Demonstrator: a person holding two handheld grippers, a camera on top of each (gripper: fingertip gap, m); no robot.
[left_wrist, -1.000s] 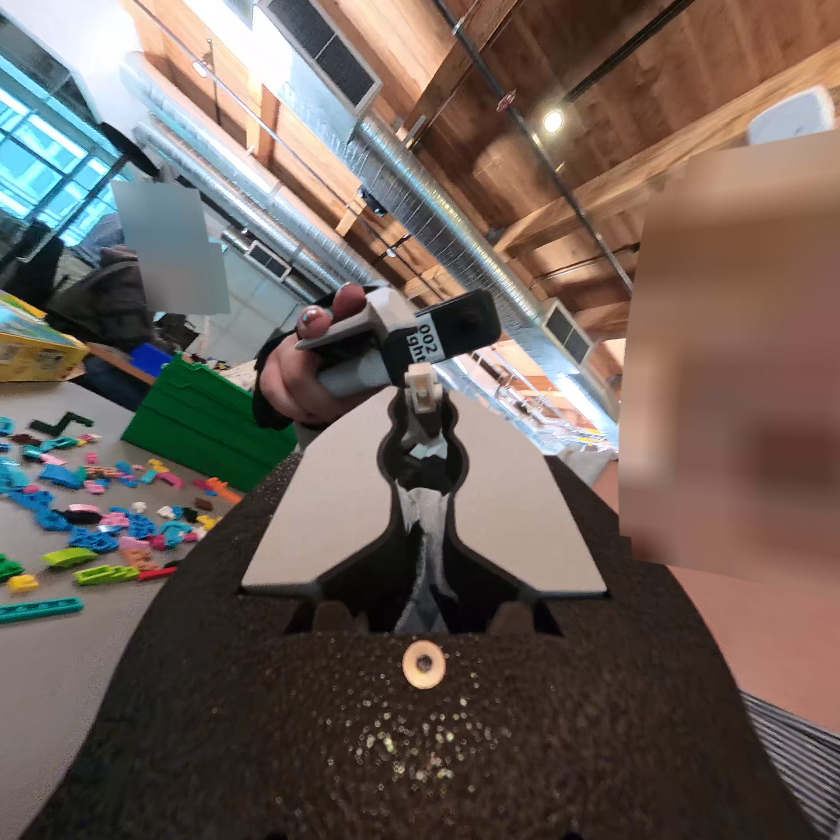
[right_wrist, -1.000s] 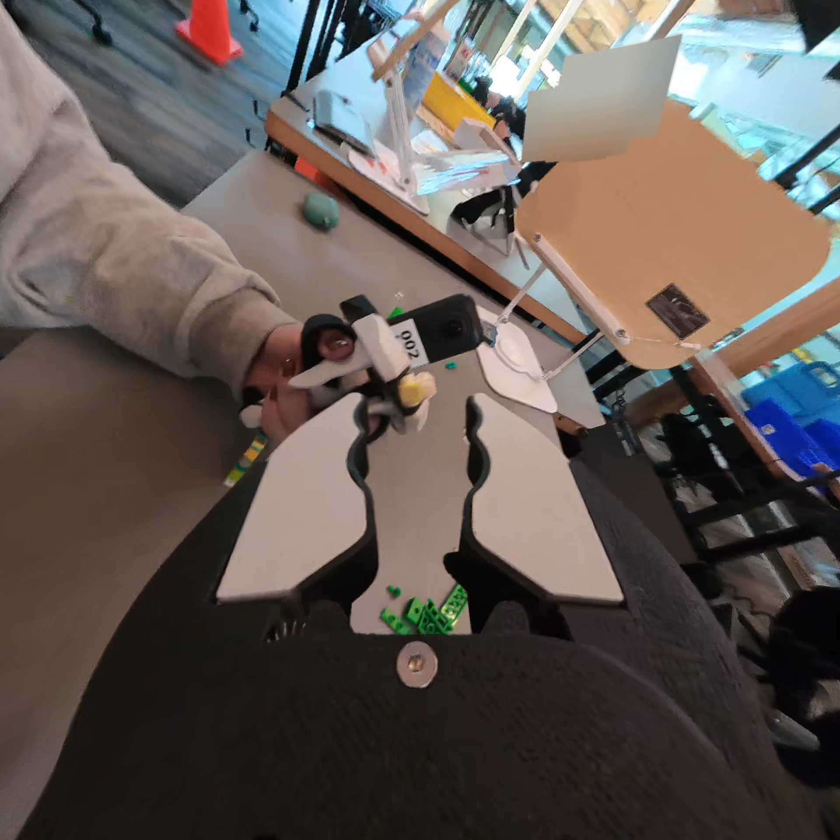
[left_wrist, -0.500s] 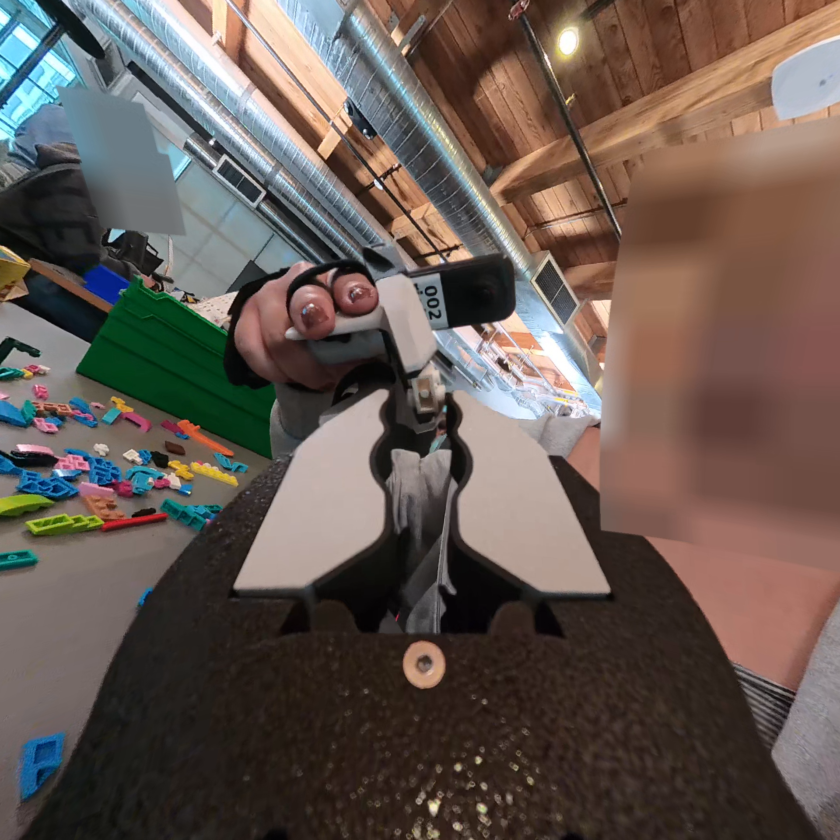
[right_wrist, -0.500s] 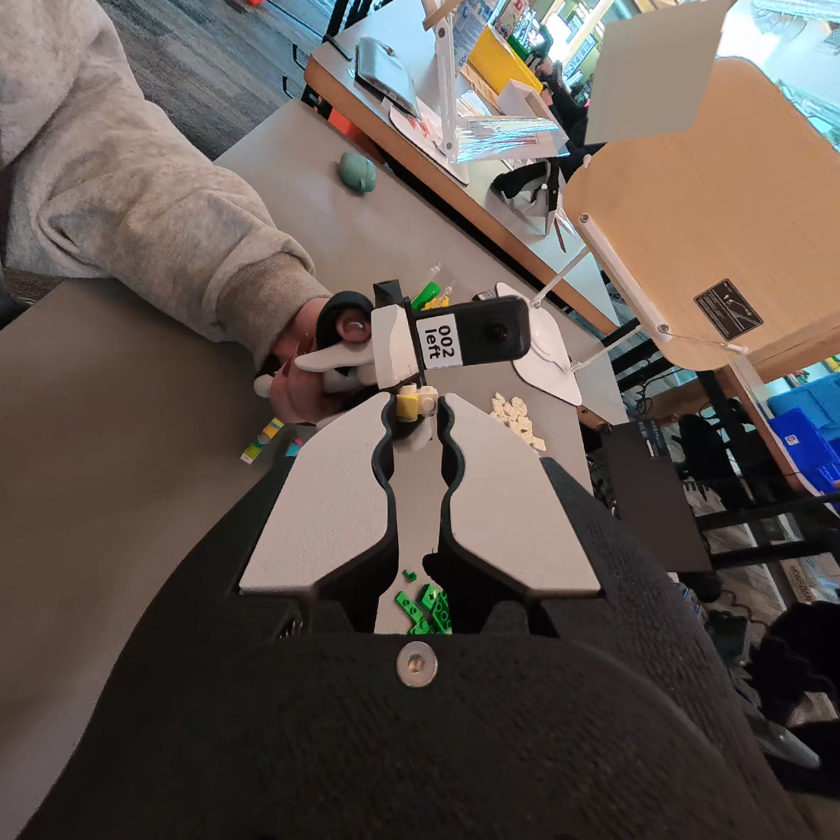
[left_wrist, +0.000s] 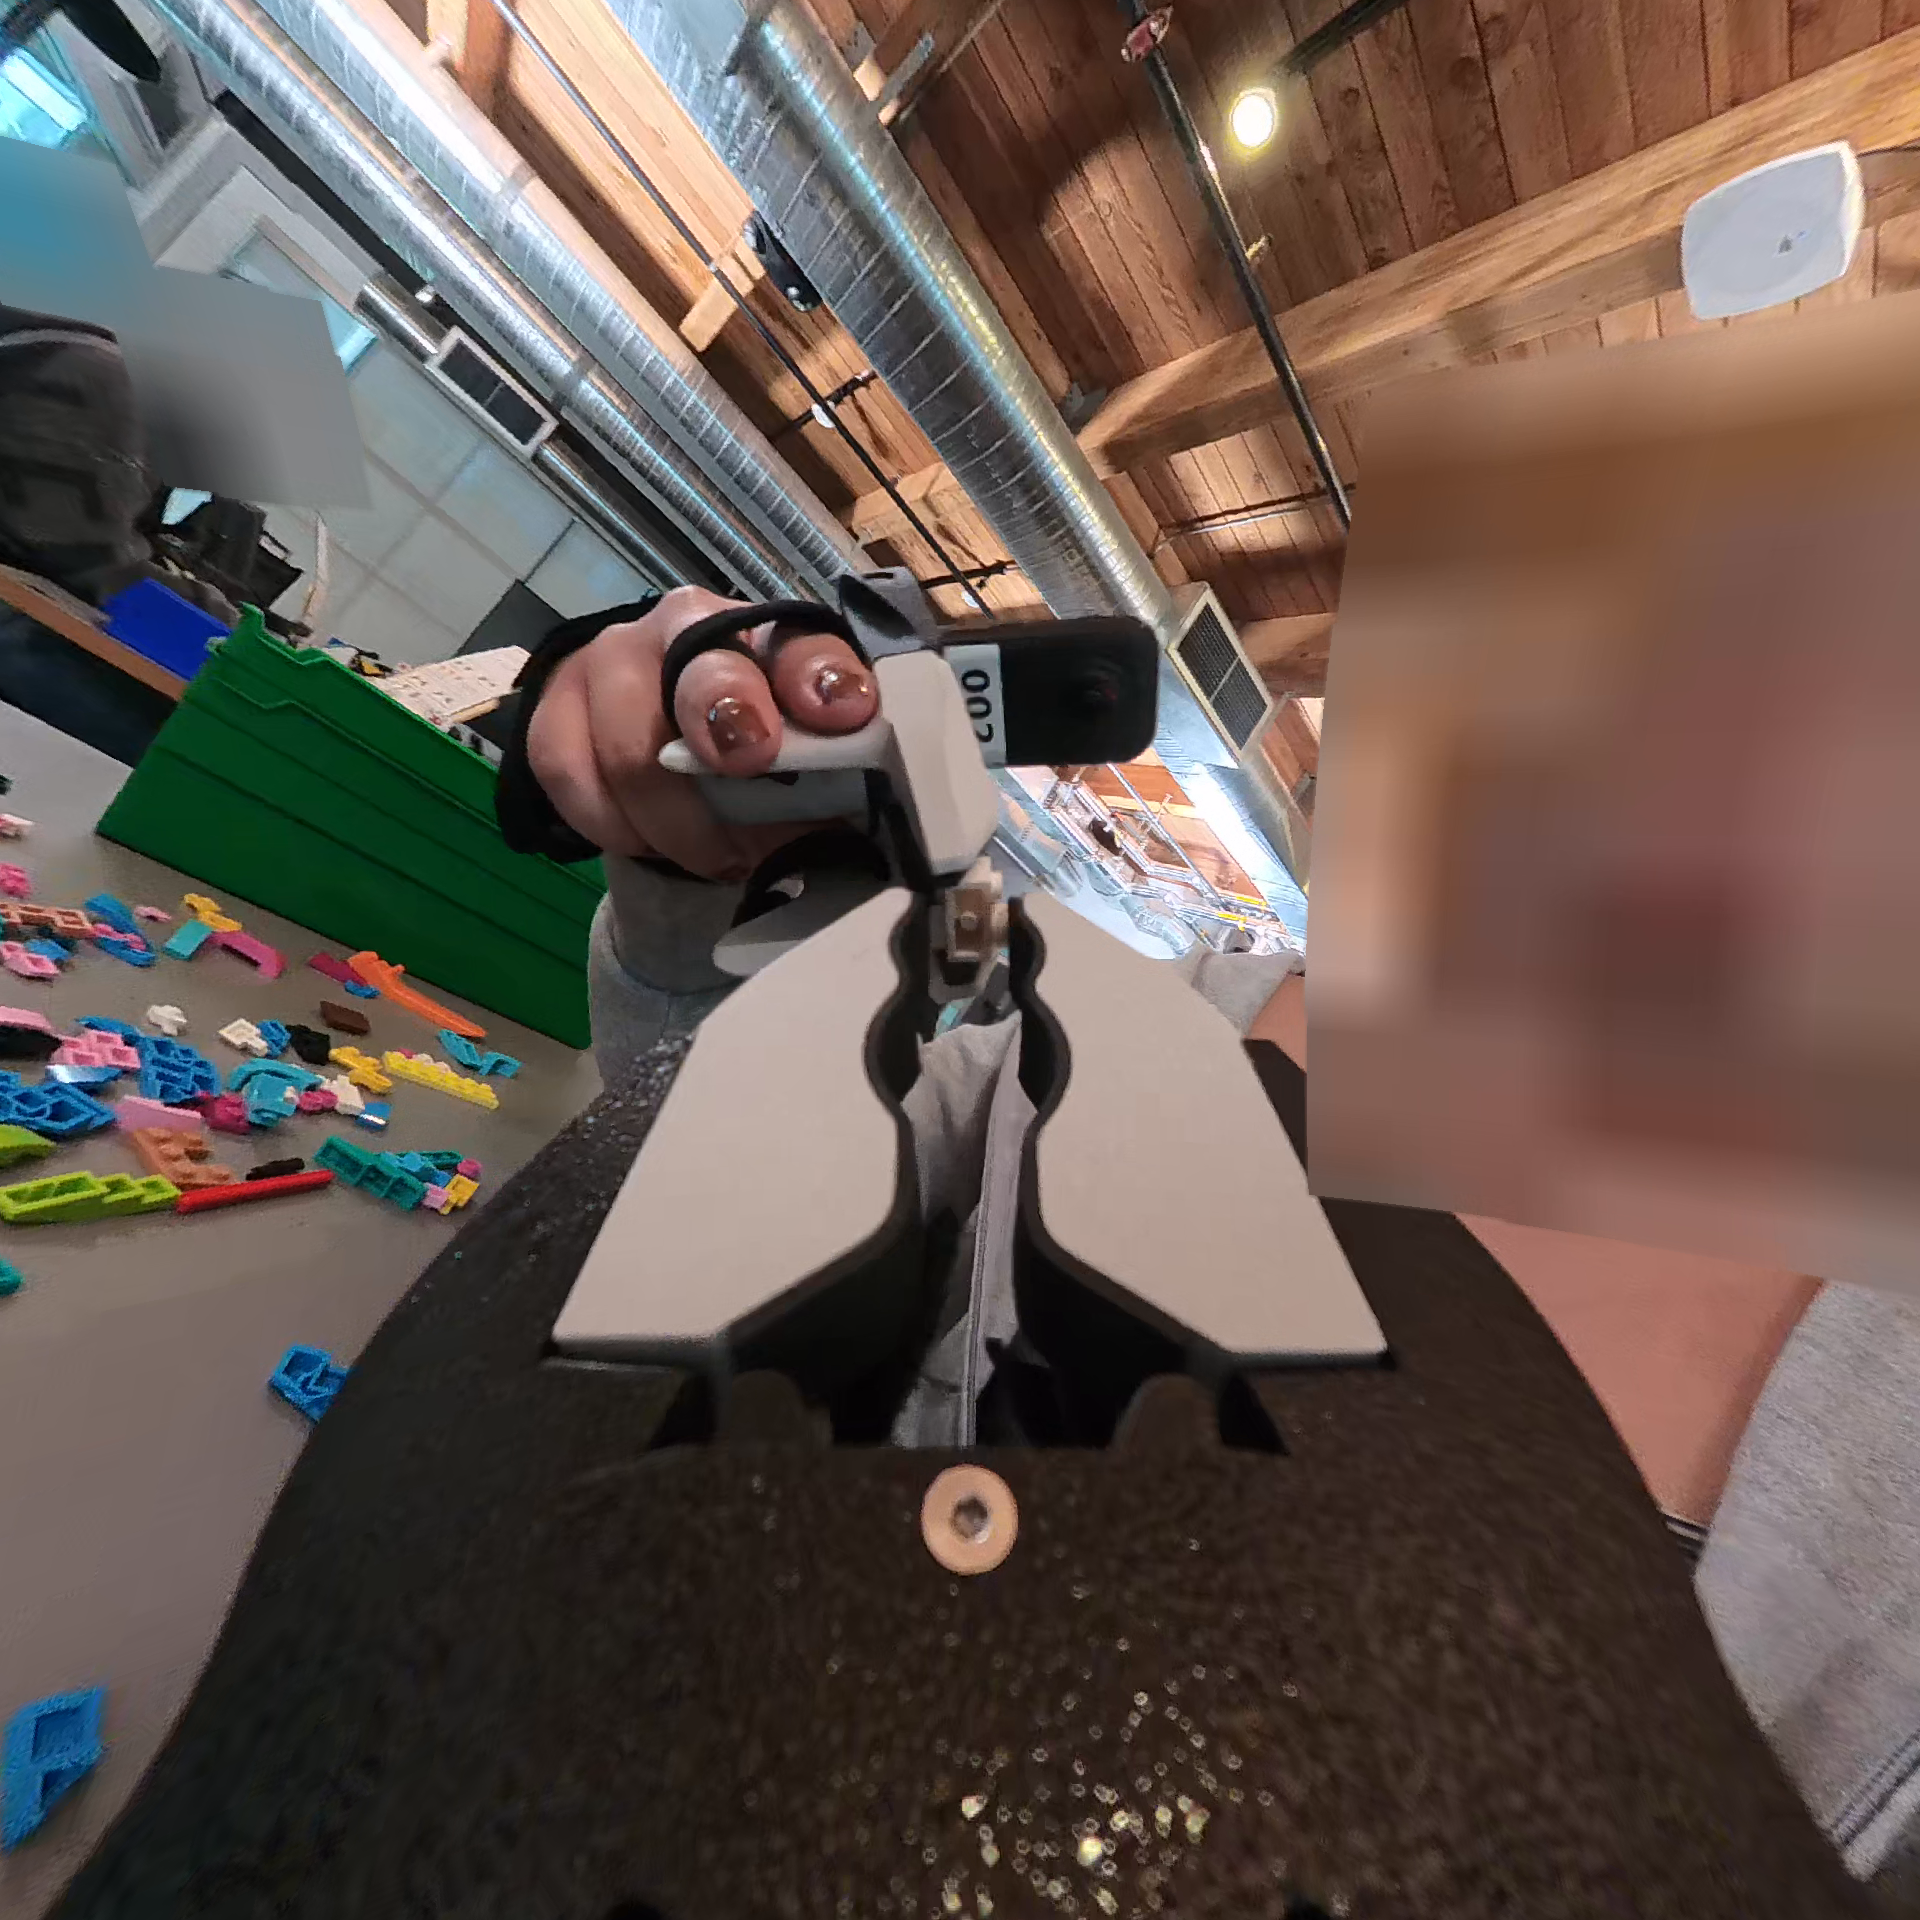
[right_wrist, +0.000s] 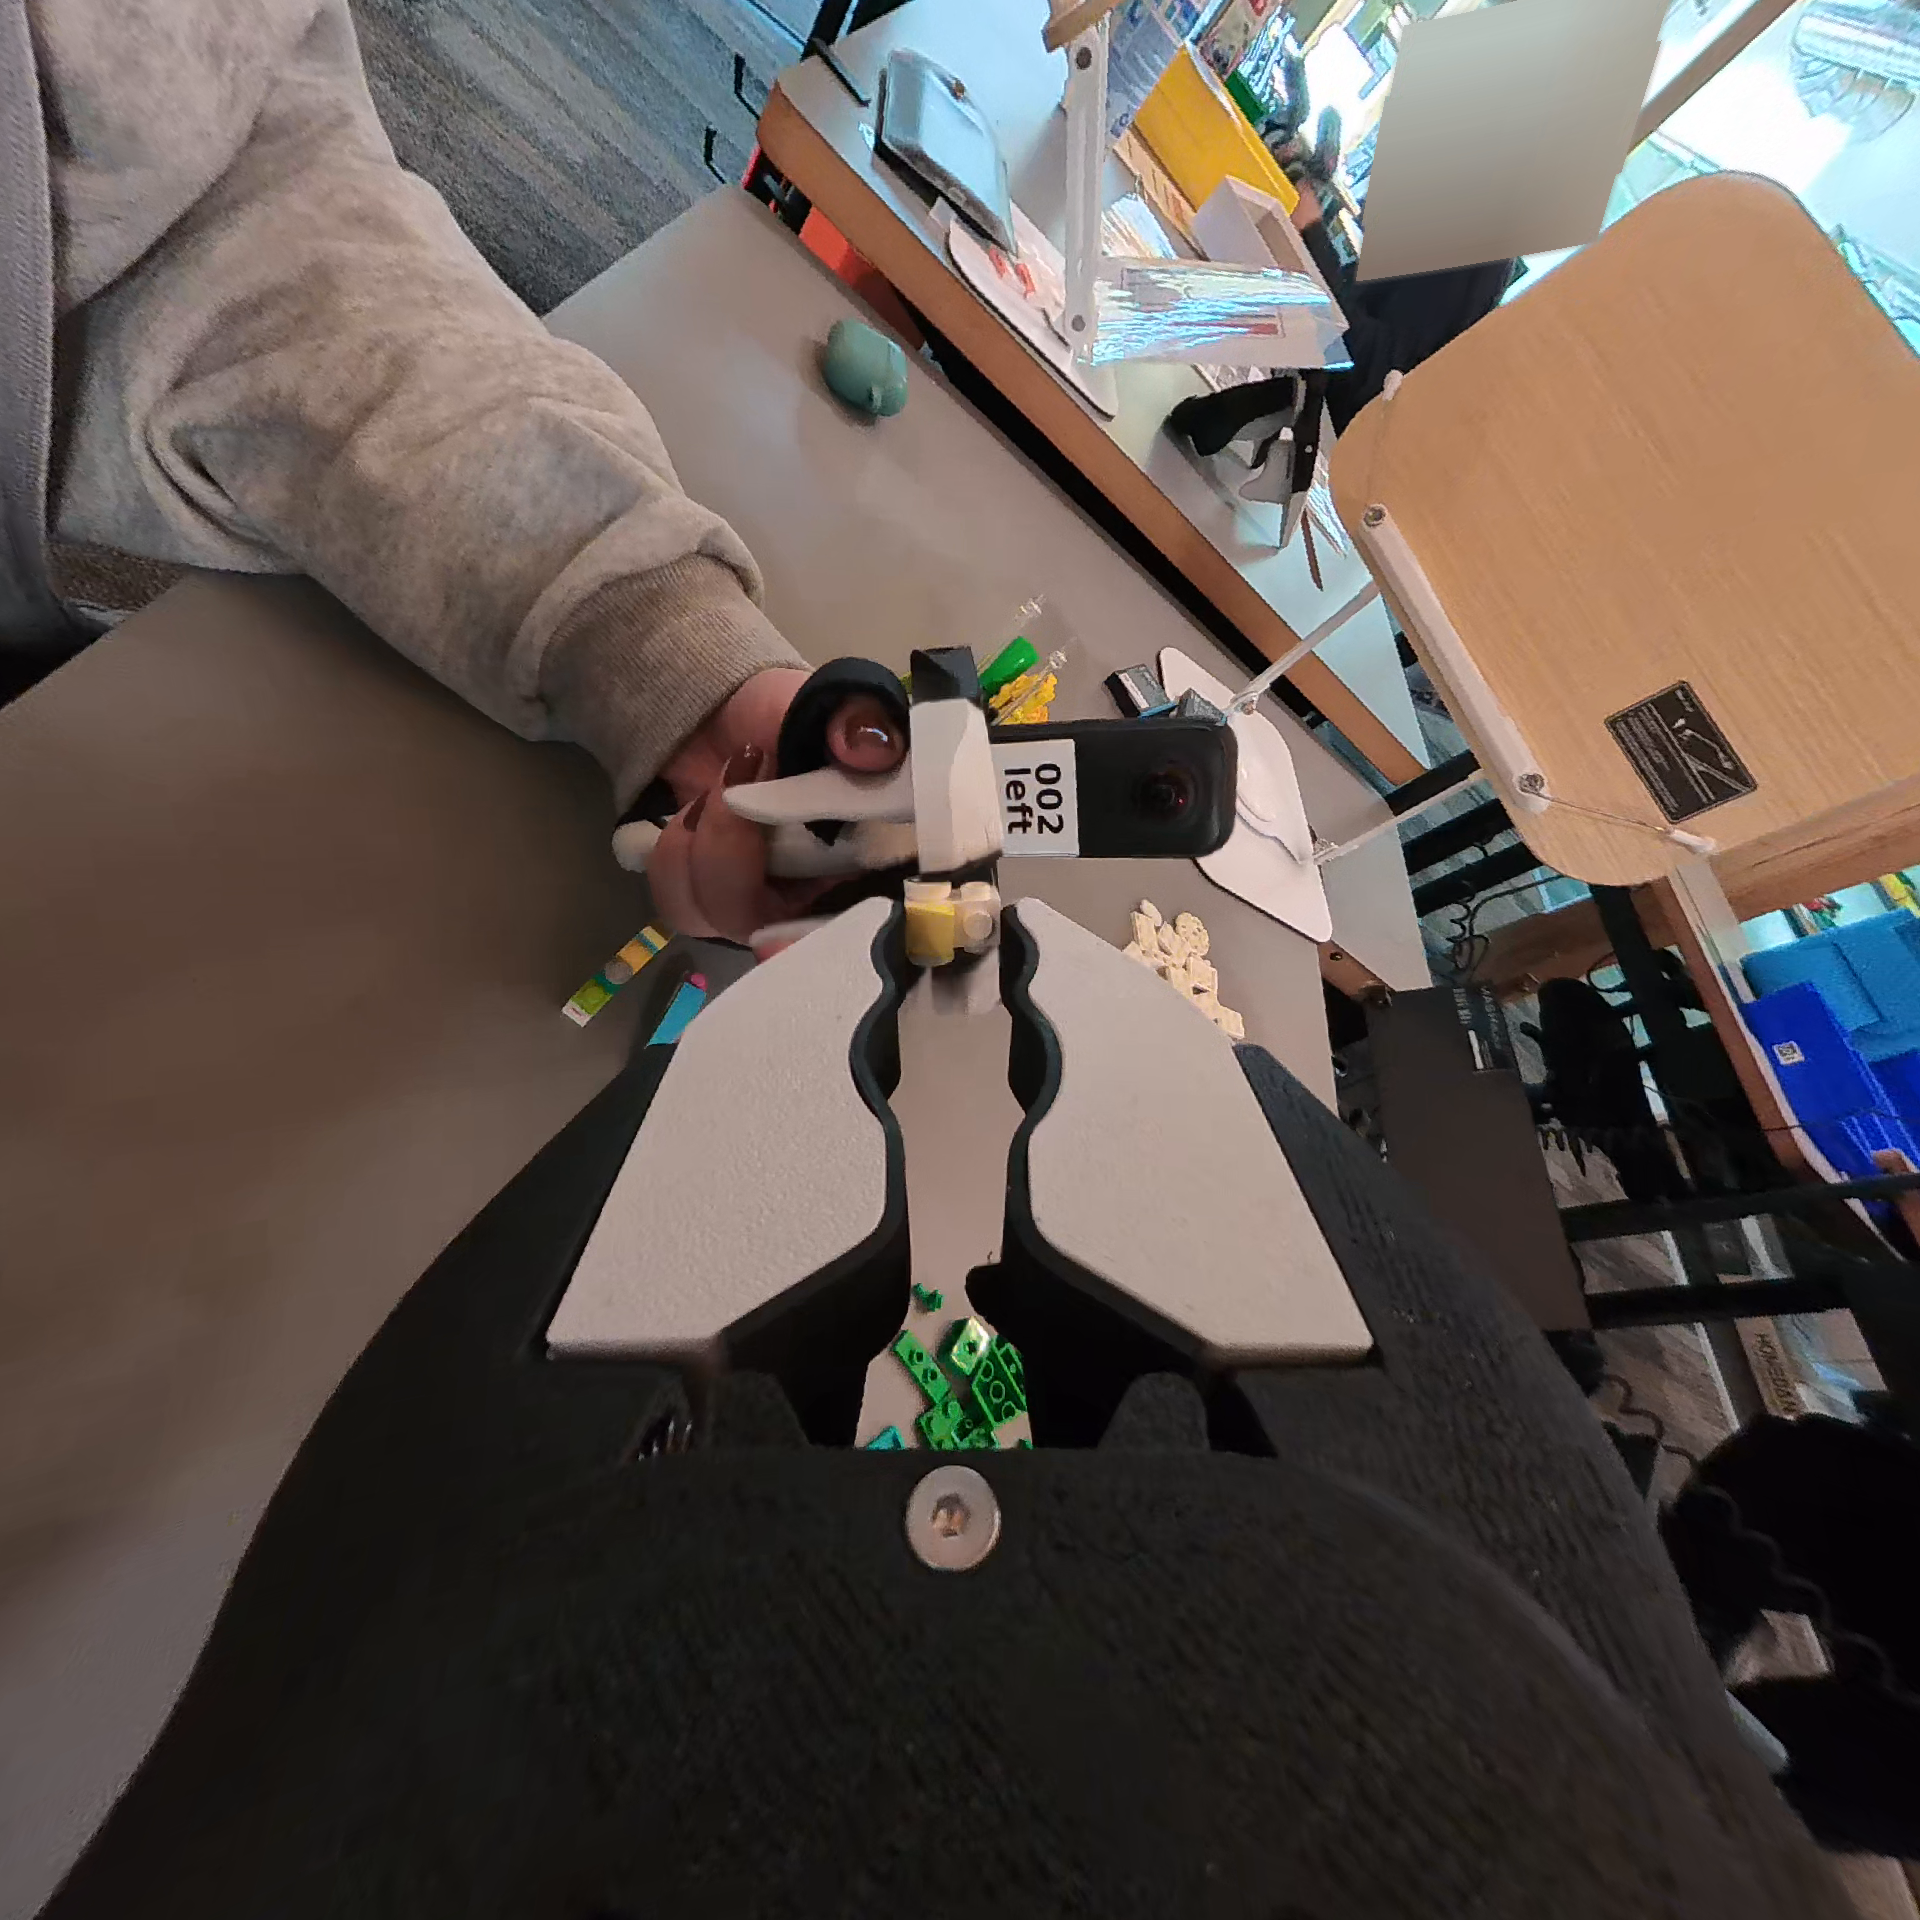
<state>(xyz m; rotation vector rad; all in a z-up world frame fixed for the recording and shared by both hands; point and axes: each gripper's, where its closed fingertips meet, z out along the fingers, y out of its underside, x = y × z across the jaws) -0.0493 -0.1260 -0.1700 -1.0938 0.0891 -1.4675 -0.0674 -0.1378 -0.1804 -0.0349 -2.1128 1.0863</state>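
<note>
My left gripper (left_wrist: 966, 930) is shut on a small brick piece (left_wrist: 974, 923), which looks white and tan in the left wrist view. My right gripper (right_wrist: 948, 925) is shut on the same piece from the opposite side. In the right wrist view it shows as a yellow brick (right_wrist: 928, 927) joined to a white studded one (right_wrist: 977, 920). Both grippers hold it in the air above the grey table (right_wrist: 312, 1039), tips meeting. The right gripper's body (left_wrist: 935, 769) and the hand on it face the left wrist view. The left gripper's body (right_wrist: 951, 779) faces the right wrist view.
Many loose coloured bricks (left_wrist: 208, 1081) lie on the table beside a green crate (left_wrist: 343, 821). Green bricks (right_wrist: 966, 1382) lie under my right gripper, cream pieces (right_wrist: 1184, 966) to its right. A white stand base (right_wrist: 1257, 821), a teal object (right_wrist: 865, 366) and a wooden chair back (right_wrist: 1662, 520) stand farther off. Less than 4 cm separates the two grippers' tips.
My right gripper moved in on the brick piece held by the left gripper and shut its jaws on it. The left gripper kept its hold throughout.
</note>
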